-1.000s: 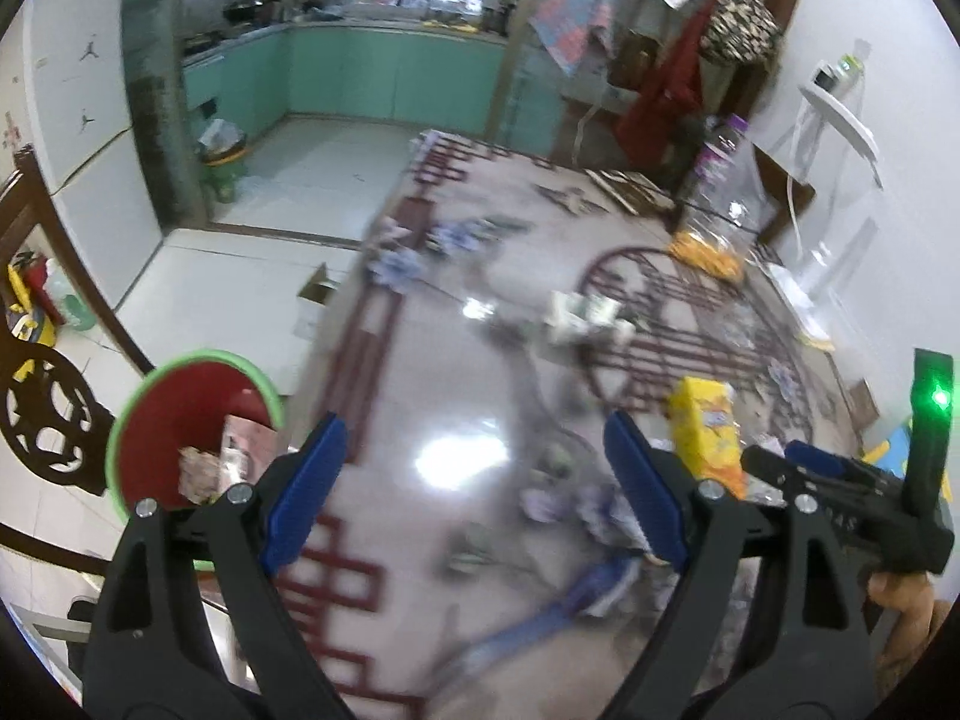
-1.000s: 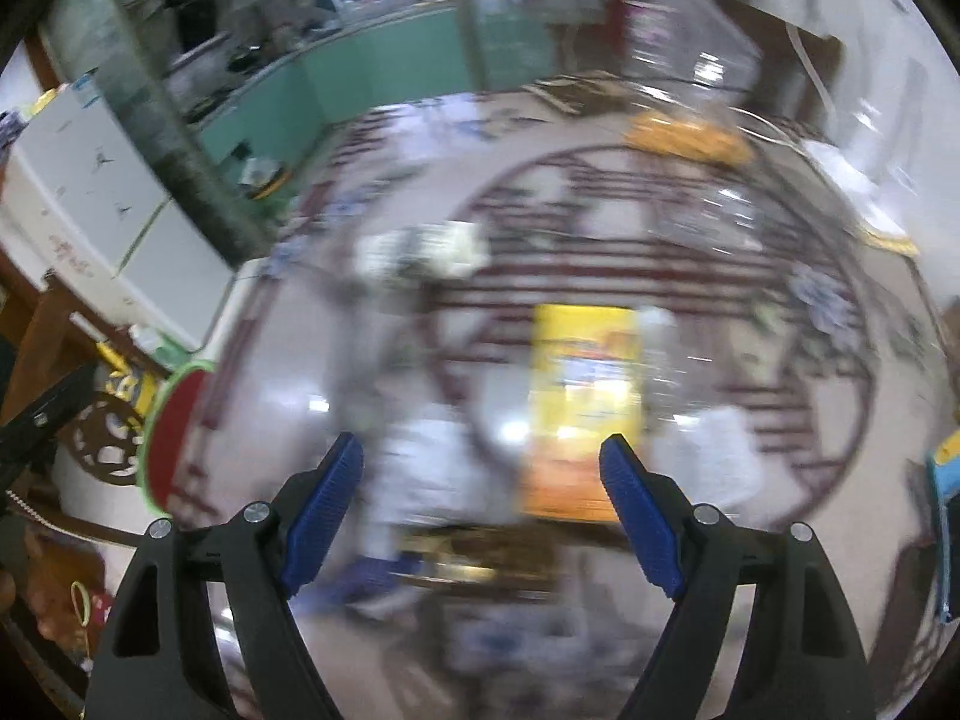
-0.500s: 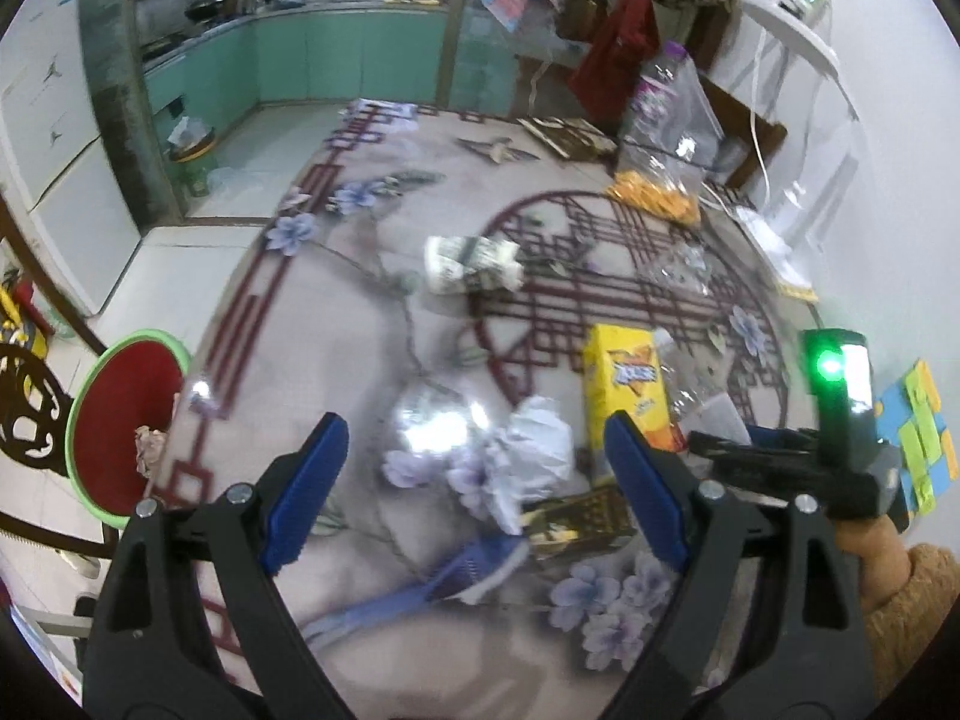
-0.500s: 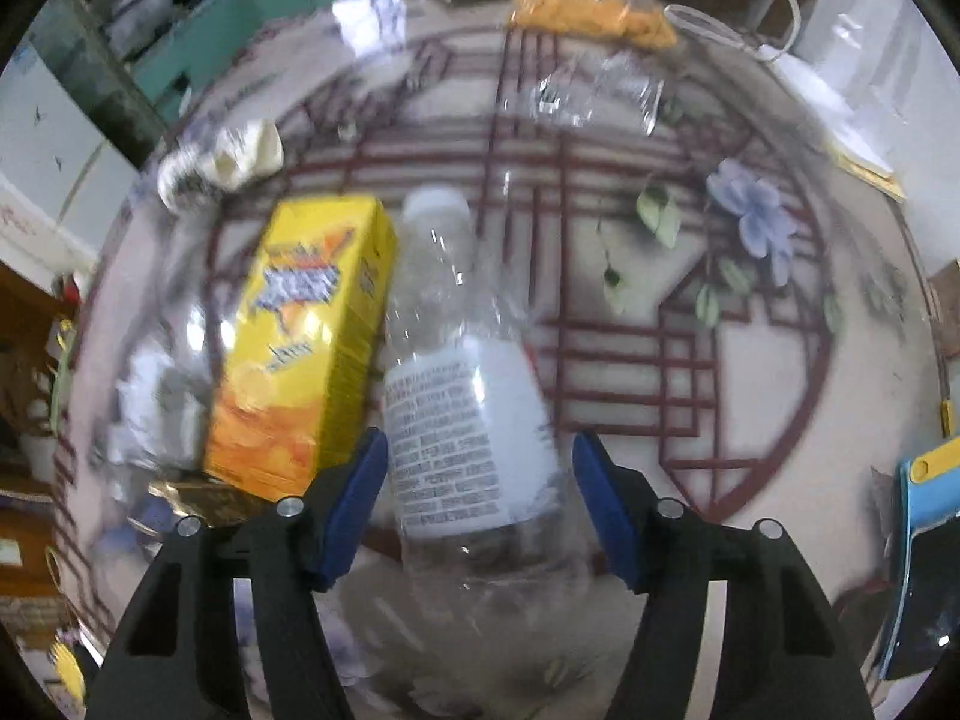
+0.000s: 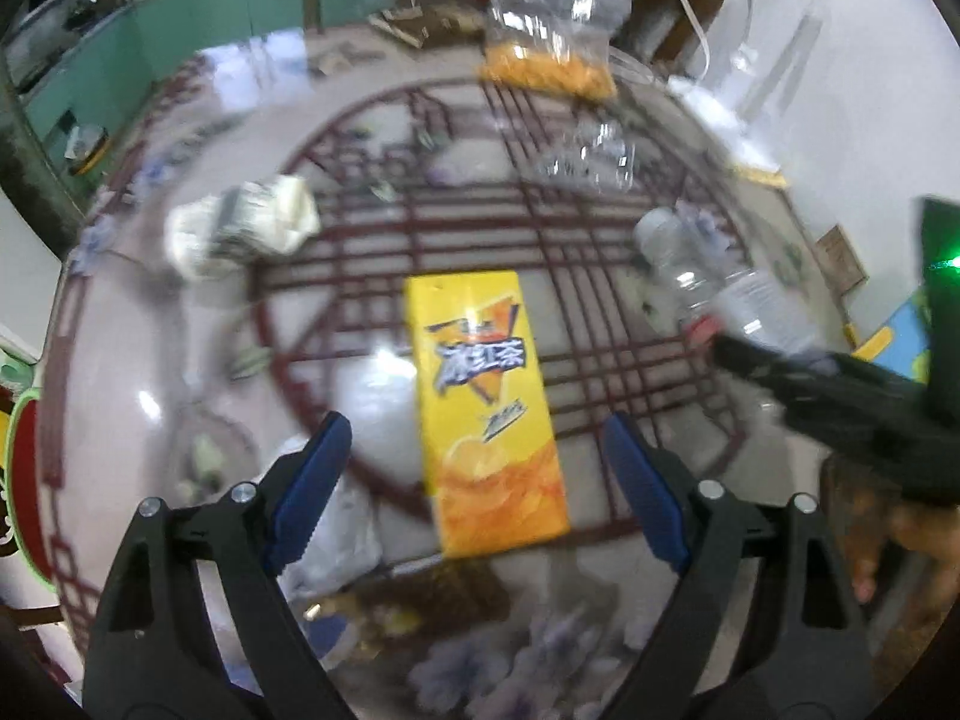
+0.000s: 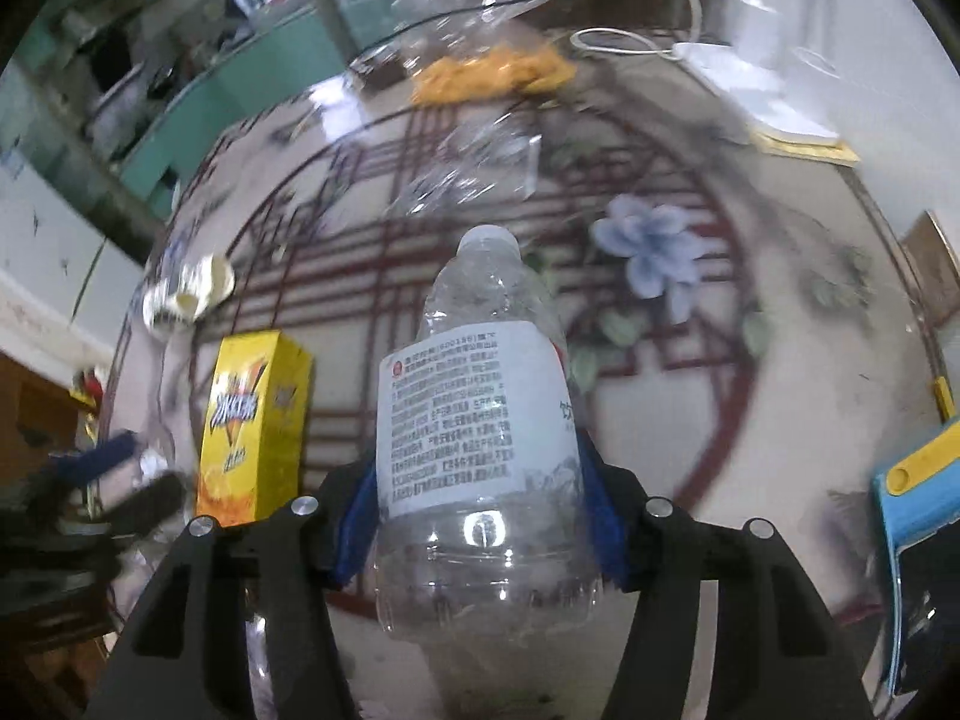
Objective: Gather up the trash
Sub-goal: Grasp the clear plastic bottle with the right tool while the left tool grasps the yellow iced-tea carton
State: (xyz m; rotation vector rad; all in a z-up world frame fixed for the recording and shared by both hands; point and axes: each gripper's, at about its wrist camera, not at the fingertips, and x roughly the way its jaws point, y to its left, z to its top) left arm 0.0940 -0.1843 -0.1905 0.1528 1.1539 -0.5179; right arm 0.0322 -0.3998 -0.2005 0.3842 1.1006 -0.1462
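Observation:
My right gripper point(image 6: 474, 510) is shut on a clear plastic bottle point(image 6: 474, 420) with a white label, held above the patterned table point(image 6: 780, 396). The bottle also shows in the left wrist view point(image 5: 714, 282), at the right, with my right gripper point(image 5: 720, 342) on it. My left gripper point(image 5: 480, 480) is open and empty, its jaws on either side of a yellow drink carton point(image 5: 486, 402) that lies flat on the table. The carton also shows in the right wrist view point(image 6: 252, 420). A crumpled paper wad point(image 5: 246, 222) lies at the left.
A clear bag with orange snacks point(image 5: 552, 60) stands at the back. A clear wrapper point(image 5: 588, 156) lies mid-table. White crumpled paper point(image 5: 336, 546) and a dark wrapper point(image 5: 408, 600) lie near my left gripper. A red bin with a green rim point(image 5: 18, 468) shows at the far left.
My right gripper has closed on the bottle and lifted it. My left gripper has moved forward to the yellow carton, staying open.

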